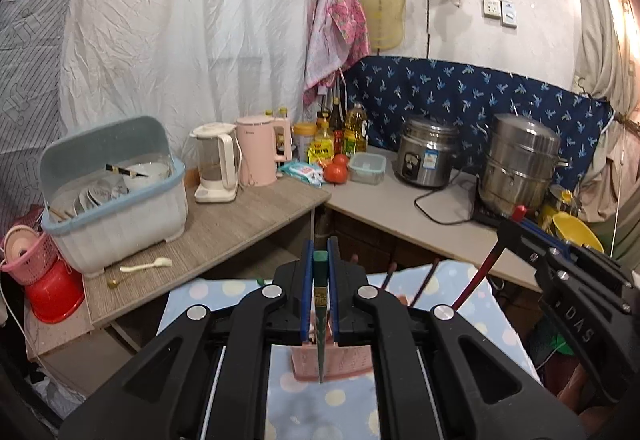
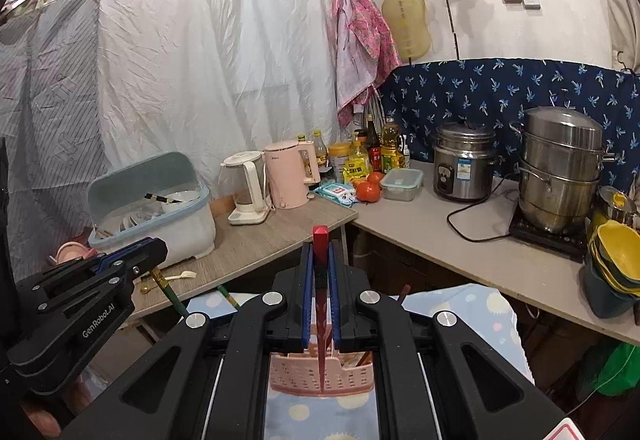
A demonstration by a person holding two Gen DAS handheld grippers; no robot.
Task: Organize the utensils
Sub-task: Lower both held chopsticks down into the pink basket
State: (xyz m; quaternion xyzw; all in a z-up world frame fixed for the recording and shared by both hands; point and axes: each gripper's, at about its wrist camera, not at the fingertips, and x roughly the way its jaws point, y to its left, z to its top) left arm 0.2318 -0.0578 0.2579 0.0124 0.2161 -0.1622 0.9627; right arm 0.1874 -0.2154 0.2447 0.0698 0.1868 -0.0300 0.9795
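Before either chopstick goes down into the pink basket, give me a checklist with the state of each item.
1. Left claw shut on the green chopstick: ok.
2. Right claw shut on the red chopstick: ok.
3. Pink basket sits below both chopstick tips on the dotted cloth: ok.
4. Room in the basket: cannot tell, the claws hide most of it.
5. Claws apart, not touching each other: ok.
6. Other chopsticks on the cloth out of the way: cannot tell.

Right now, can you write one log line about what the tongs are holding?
left tongs: shut on green chopstick | right tongs: shut on red chopstick | pink basket: below both
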